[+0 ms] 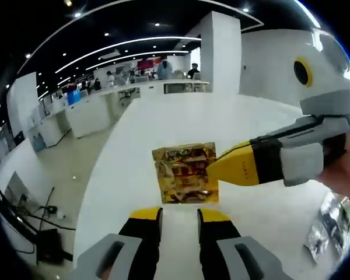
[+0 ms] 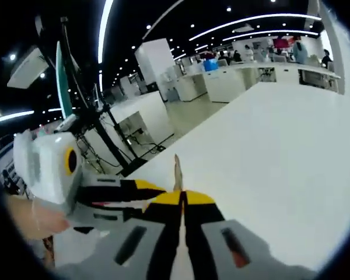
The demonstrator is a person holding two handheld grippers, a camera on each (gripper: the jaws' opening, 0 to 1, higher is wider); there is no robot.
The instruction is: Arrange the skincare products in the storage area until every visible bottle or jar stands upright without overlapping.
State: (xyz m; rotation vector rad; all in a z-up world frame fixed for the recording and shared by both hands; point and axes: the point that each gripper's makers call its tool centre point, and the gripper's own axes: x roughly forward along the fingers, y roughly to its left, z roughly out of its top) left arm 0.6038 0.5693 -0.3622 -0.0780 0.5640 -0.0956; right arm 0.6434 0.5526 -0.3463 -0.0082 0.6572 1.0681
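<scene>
A gold foil sachet [image 1: 184, 173] hangs above the white table [image 1: 163, 116], its flat face turned to the left gripper view. My right gripper [image 1: 220, 167] comes in from the right and is shut on the sachet's right edge. In the right gripper view the sachet [image 2: 177, 169] shows edge-on as a thin strip rising from my shut right gripper [image 2: 181, 199]. My left gripper [image 1: 179, 214] is open just below the sachet, with nothing between its jaws. It also enters the right gripper view from the left, where the left gripper [image 2: 149, 188] points at the sachet.
A crinkled silver packet [image 1: 329, 224] lies on the table at the lower right. A hand [image 1: 345, 169] holds the right gripper. Beyond the table [image 2: 280, 146] are white counters, people, a tripod stand [image 2: 96, 125] and floor cables.
</scene>
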